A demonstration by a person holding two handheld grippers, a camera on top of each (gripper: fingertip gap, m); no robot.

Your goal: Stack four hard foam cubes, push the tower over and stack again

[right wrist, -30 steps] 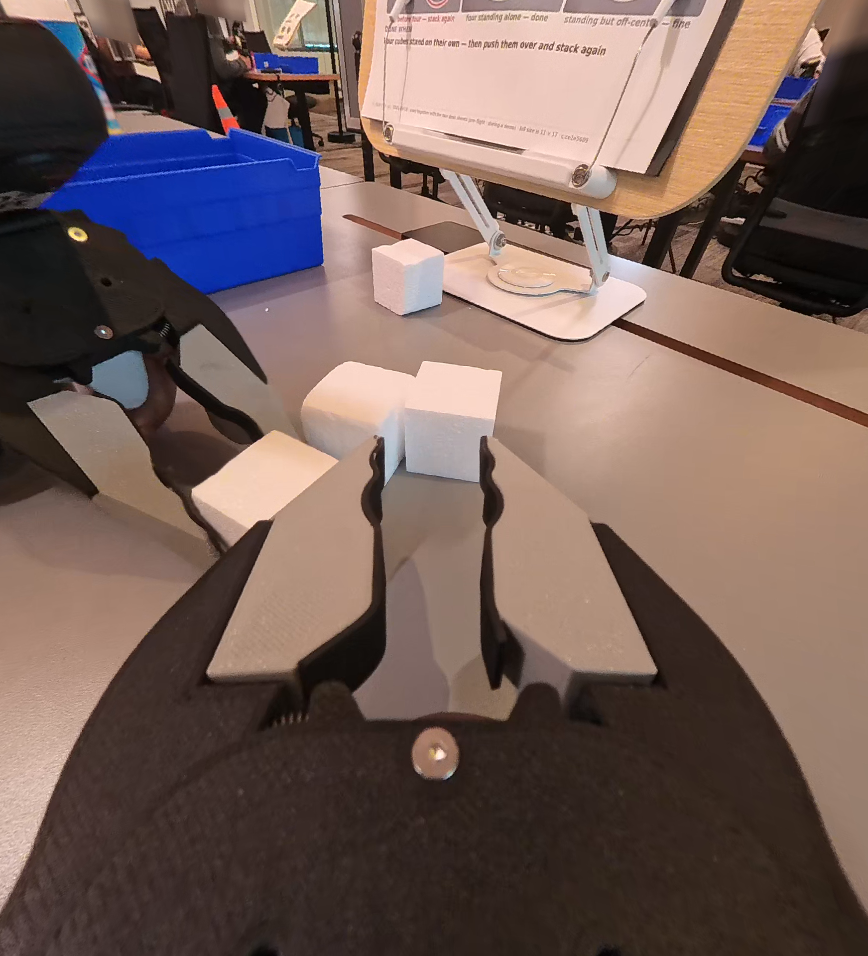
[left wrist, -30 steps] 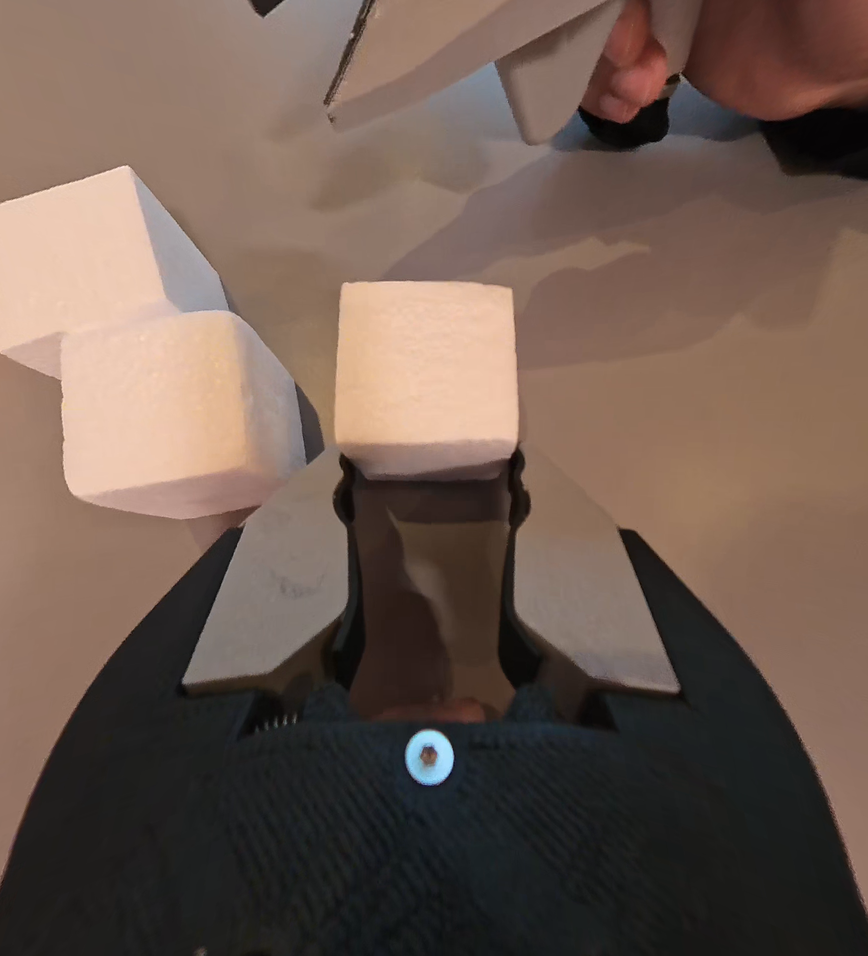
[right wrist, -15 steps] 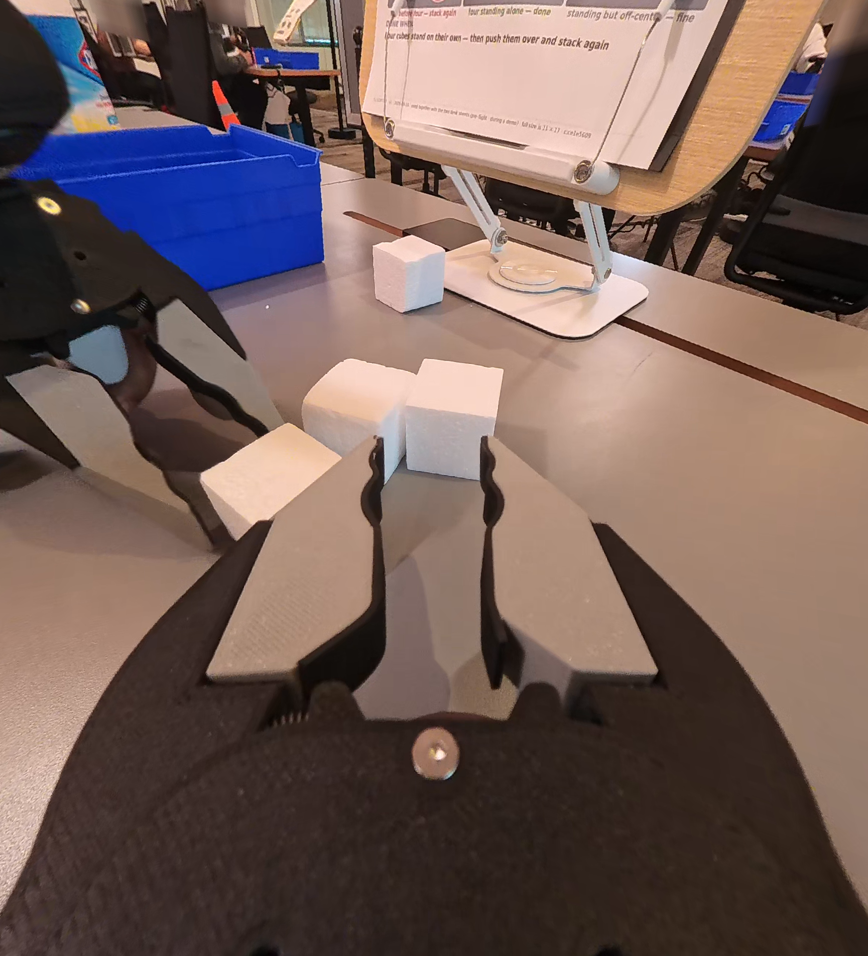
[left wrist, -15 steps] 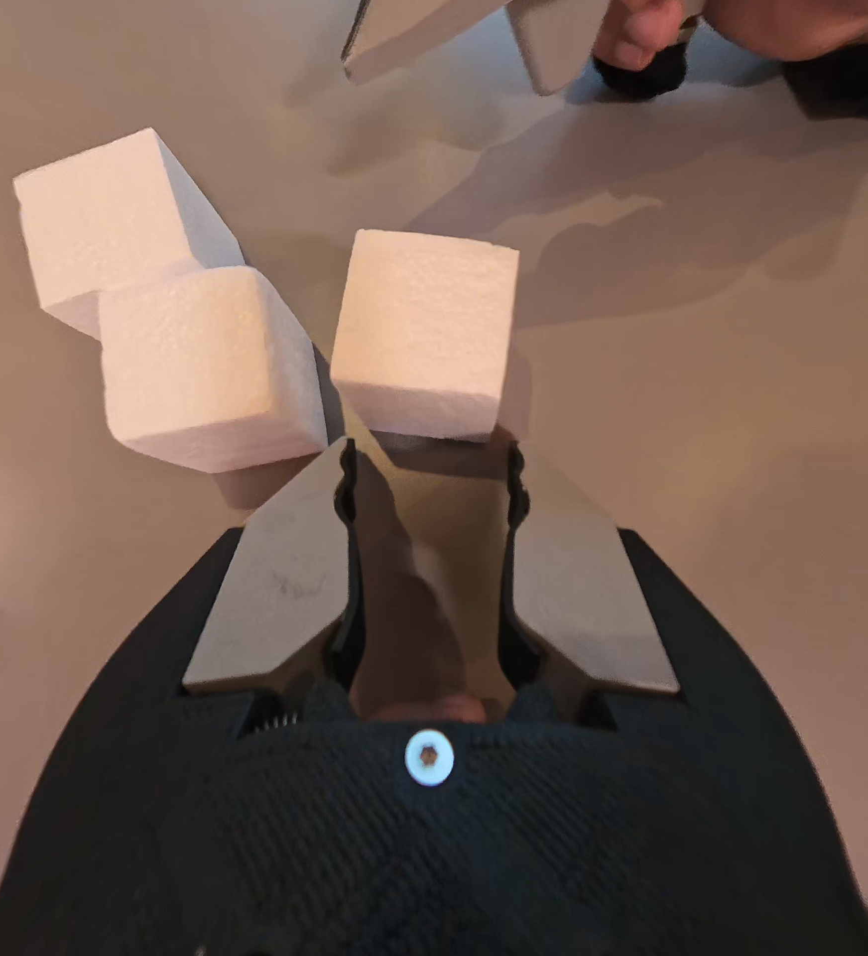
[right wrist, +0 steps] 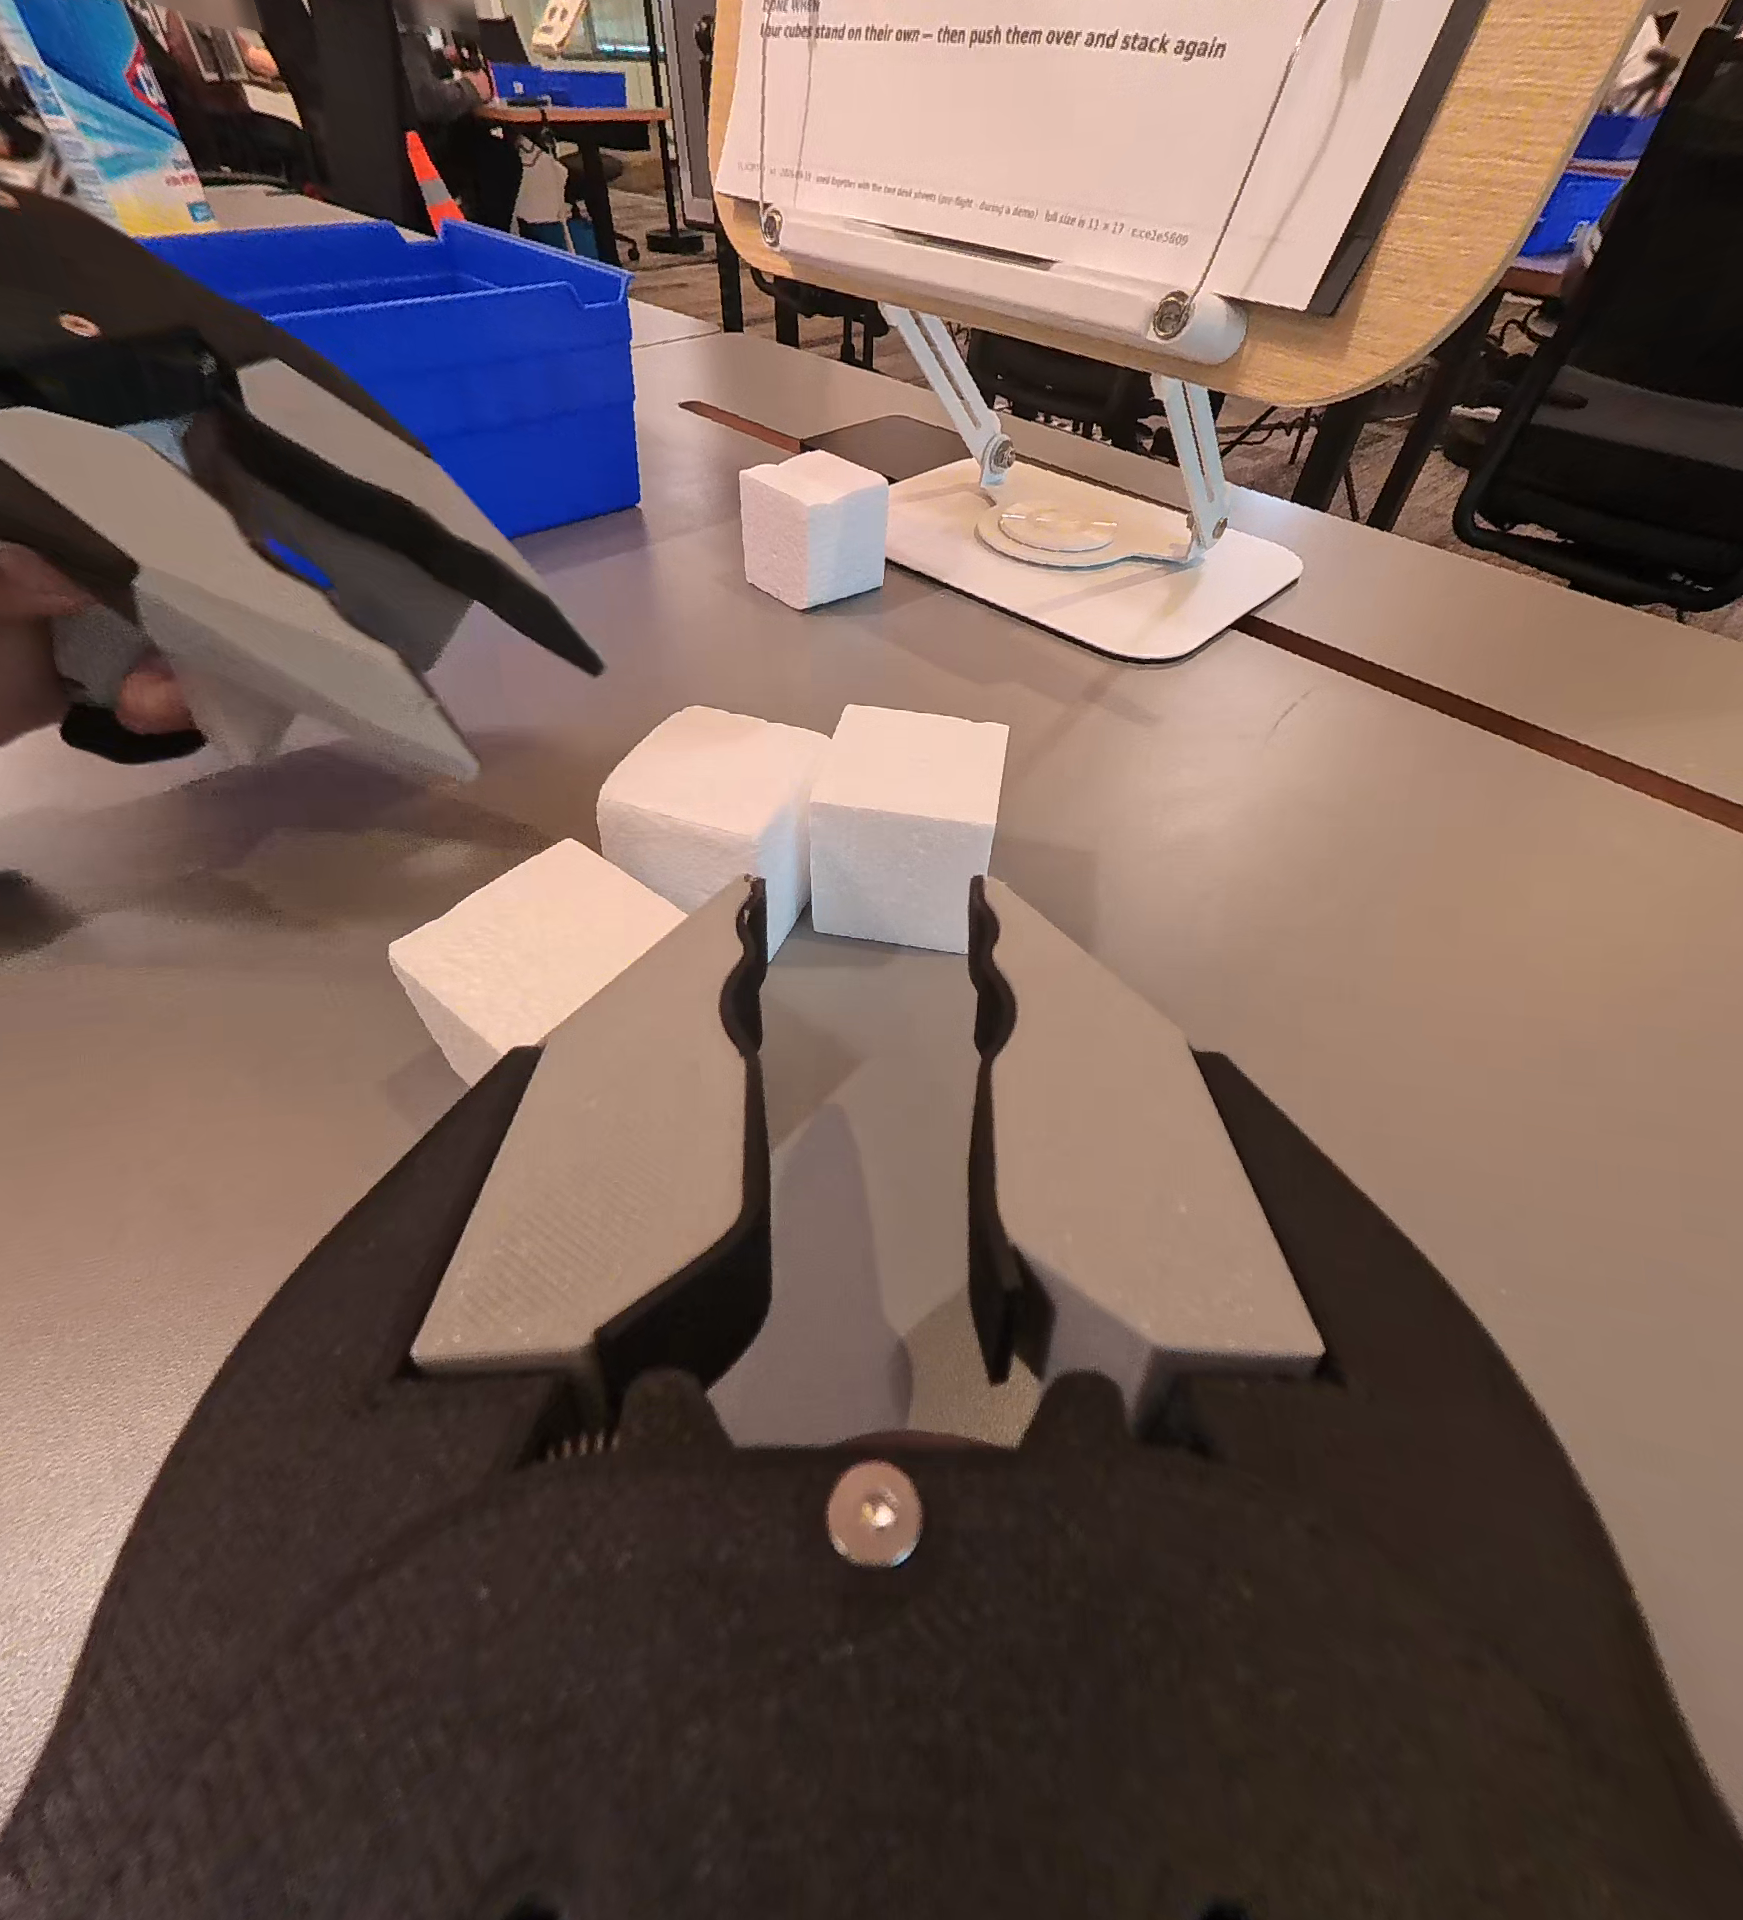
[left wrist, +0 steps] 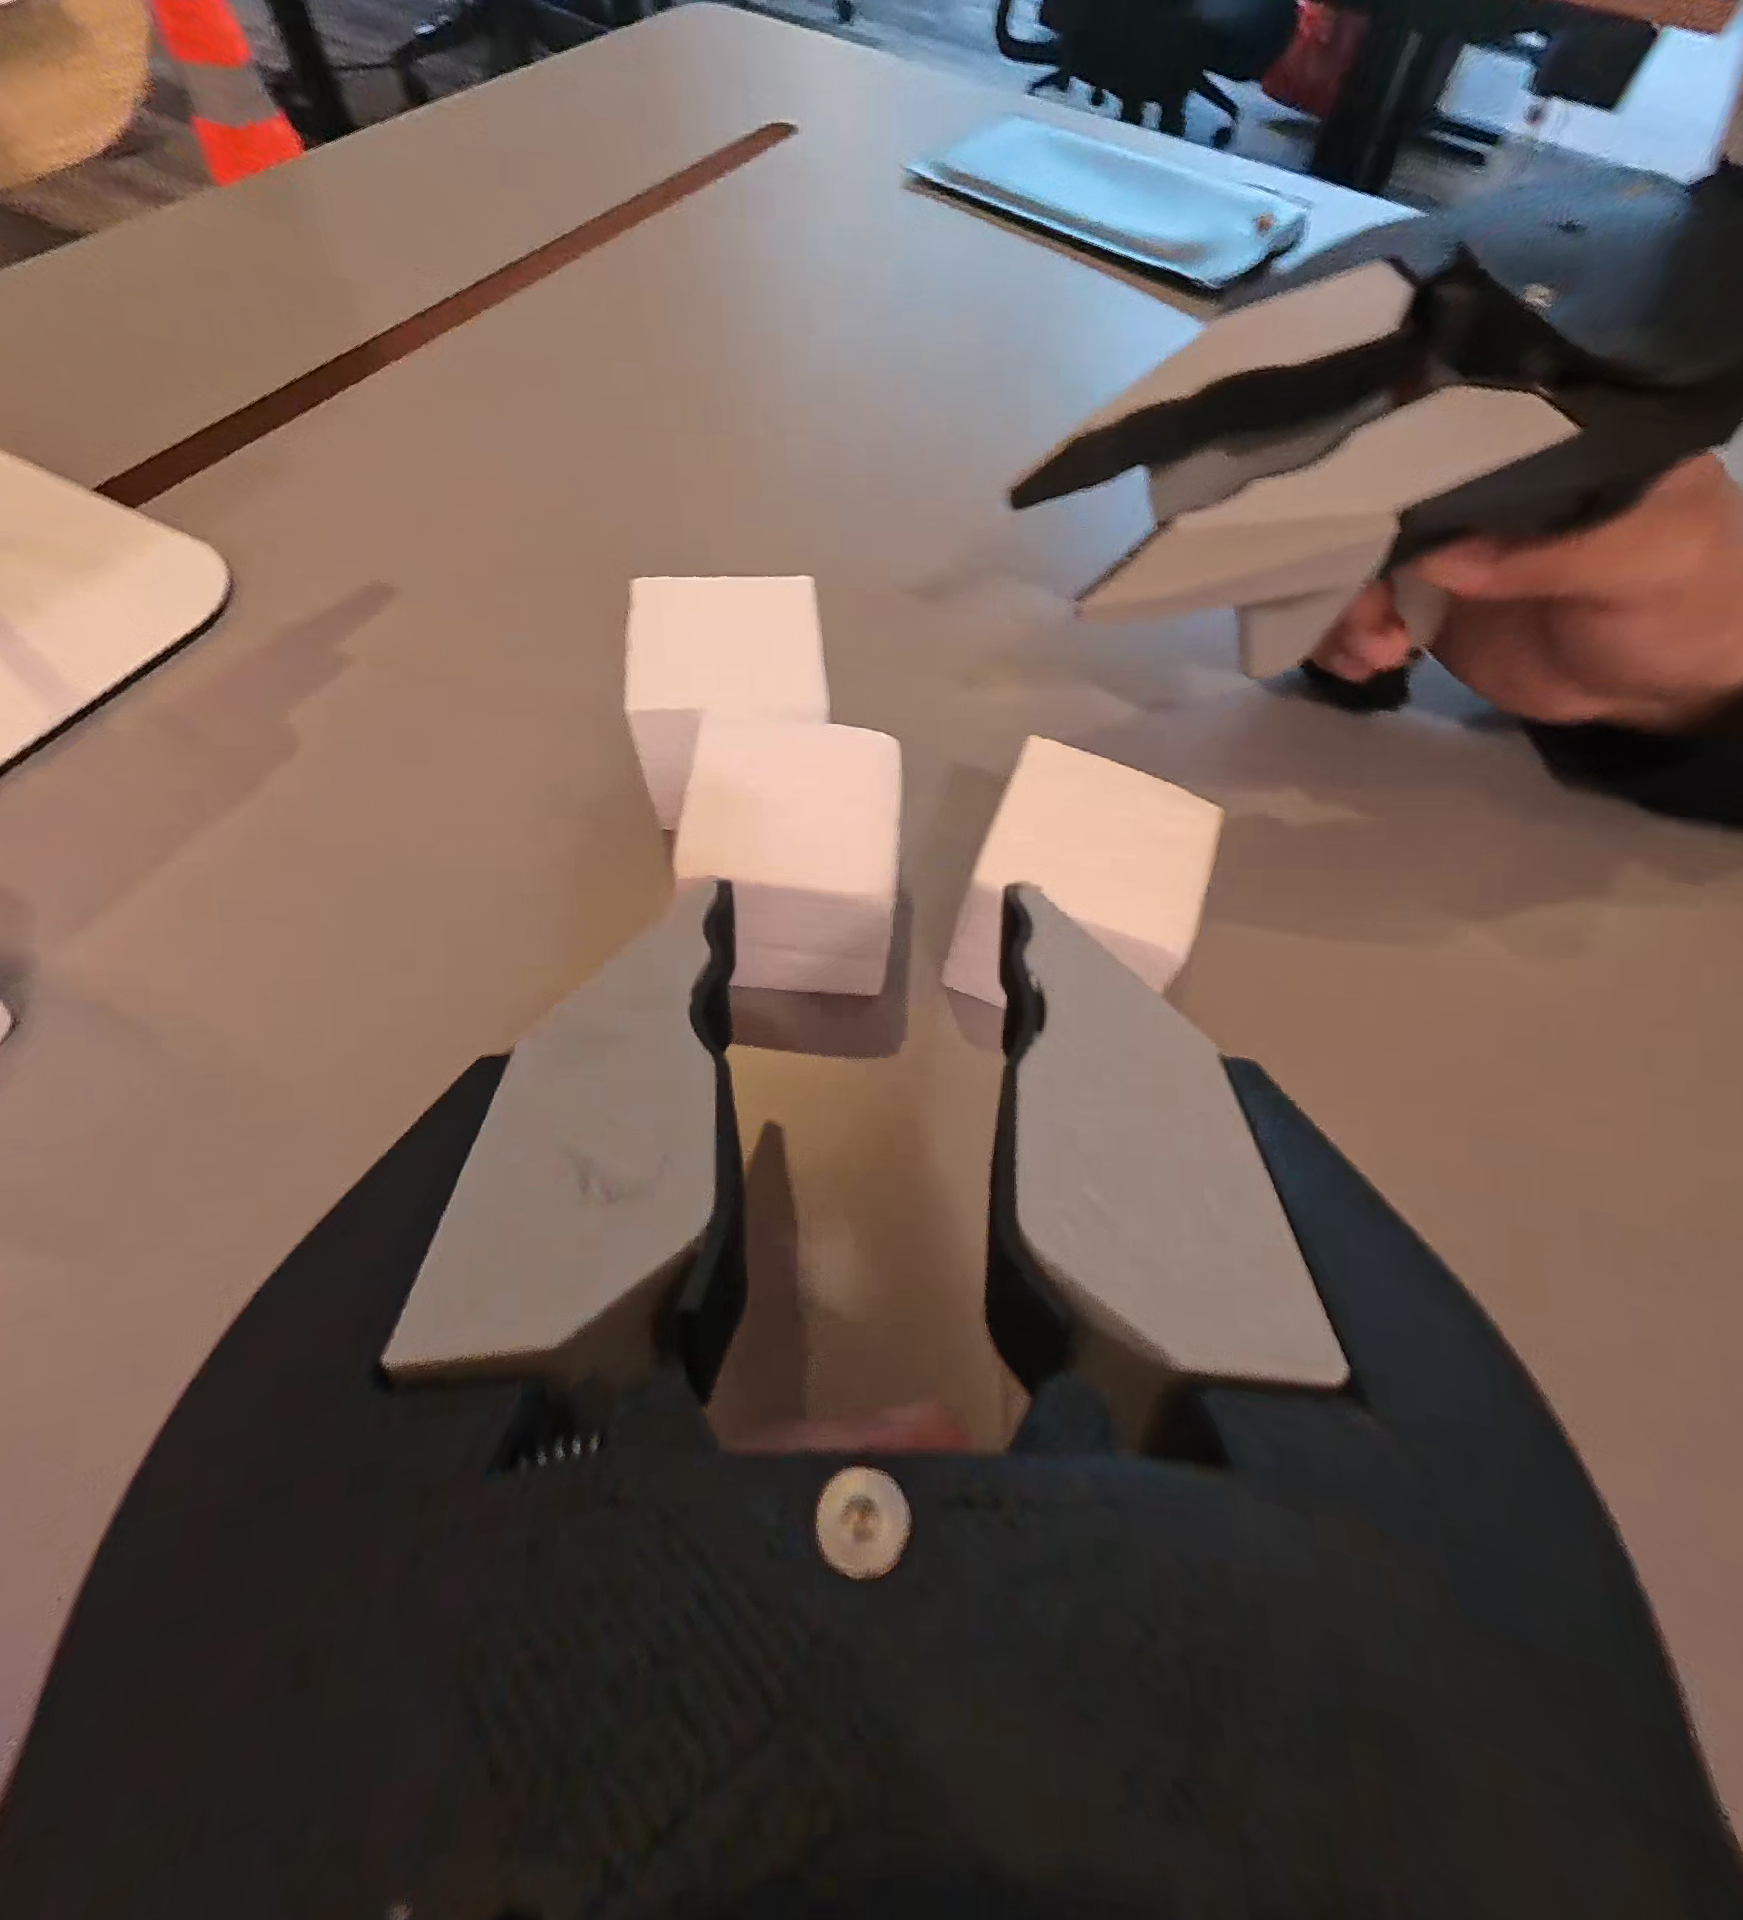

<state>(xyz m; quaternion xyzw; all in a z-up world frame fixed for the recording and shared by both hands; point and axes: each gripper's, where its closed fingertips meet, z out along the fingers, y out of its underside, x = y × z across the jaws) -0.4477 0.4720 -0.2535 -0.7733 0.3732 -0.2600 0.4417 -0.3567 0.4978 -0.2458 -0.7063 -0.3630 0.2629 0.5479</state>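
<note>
Foam cubes lie unstacked on the grey worktop (right wrist: 1366, 1039), three of them clustered and one apart. Taking the white document stand (right wrist: 1085, 561) as landmark, the fourth cube (right wrist: 813, 530) sits just beside the left edge of its base, while the cluster lies nearer the cameras, well short of that base. In the right wrist view the upright cube (right wrist: 903, 826) touches the tilted cube (right wrist: 706, 805) on its left, and the low cube (right wrist: 524, 956) lies nearer still, its near corner hidden behind a grey finger (right wrist: 618, 1174). The right gripper (right wrist: 867, 904) is released, its jaws apart and empty, just short of the upright cube. The left gripper (left wrist: 862, 909) is likewise spread and holds nothing; in its own view the tilted cube (left wrist: 794, 847) covers the lower part of the upright cube (left wrist: 727, 649), and the low cube (left wrist: 1085, 857) is partly behind the right finger. That view is motion-blurred, so whether the tips touch any cube cannot be told. A hand (left wrist: 1615, 634) grips the right gripper's handle. Left of the stand sit blue bins (right wrist: 451, 343); the sheet on the stand is cut off at the top.
</note>
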